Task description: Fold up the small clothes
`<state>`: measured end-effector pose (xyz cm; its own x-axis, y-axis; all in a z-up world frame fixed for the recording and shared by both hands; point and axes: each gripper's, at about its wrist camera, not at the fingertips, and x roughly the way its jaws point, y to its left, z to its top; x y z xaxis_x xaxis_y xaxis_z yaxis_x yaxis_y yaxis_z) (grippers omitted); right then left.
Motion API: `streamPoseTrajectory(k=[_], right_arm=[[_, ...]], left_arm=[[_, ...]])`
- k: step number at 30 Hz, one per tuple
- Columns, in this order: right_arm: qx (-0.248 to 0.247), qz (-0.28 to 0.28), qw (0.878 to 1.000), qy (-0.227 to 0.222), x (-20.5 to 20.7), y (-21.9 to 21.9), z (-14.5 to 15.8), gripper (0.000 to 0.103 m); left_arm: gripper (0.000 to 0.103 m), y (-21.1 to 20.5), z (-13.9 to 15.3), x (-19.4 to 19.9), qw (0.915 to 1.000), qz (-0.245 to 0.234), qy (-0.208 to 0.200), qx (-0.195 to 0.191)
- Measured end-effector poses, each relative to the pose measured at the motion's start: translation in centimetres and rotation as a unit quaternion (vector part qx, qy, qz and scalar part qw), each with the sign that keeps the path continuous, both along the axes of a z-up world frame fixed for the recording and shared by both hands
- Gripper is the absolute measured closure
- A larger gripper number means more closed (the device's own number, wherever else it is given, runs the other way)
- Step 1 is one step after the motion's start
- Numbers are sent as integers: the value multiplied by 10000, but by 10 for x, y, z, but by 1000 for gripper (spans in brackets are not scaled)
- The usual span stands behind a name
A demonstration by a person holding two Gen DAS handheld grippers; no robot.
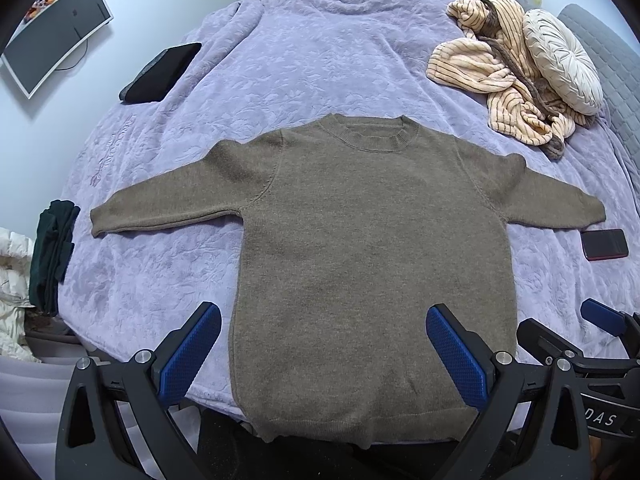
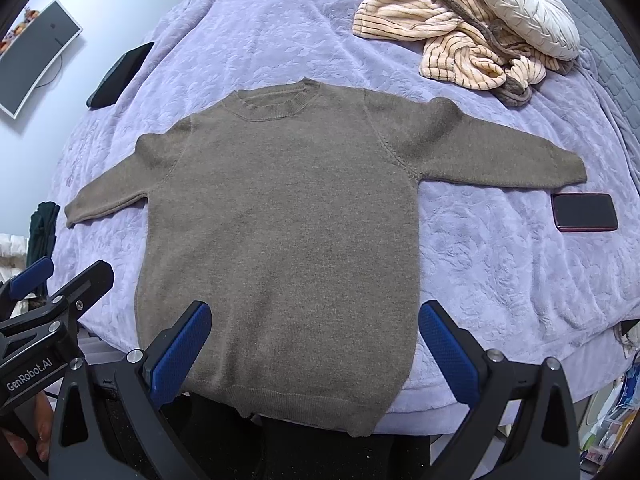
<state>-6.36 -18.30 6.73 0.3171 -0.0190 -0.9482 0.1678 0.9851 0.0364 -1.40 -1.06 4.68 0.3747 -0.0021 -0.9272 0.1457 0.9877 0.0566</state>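
1. The small brown knitted crew-neck sweater lies flat and face-up on the bed with the lilac embossed plush cover, both sleeves spread outward, its hem hanging slightly over the near edge.
2. The left tool hovers over the sweater's lower left part, its blue-padded fingers spread wide, gripping nothing; one pad is over the cover, the other over the knit.
3. The right tool hovers over the lower body likewise, wide open and empty, its fingers straddling the sweater's hem area.
4. A dark phone with a red edge lies just beside the sweater's right sleeve cuff.
5. A crumpled cream striped garment and a round pleated white cushion sit well apart, at the far right.
6. A folded black cloth lies at the far left edge.
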Motion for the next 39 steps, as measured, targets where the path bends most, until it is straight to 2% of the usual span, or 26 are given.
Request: streamPoseTrajectory(k=[39], right_arm=[[156, 222, 9996, -46, 5, 3, 0, 0]], left_arm=[[0, 0, 1, -8, 9996, 214, -38, 179]])
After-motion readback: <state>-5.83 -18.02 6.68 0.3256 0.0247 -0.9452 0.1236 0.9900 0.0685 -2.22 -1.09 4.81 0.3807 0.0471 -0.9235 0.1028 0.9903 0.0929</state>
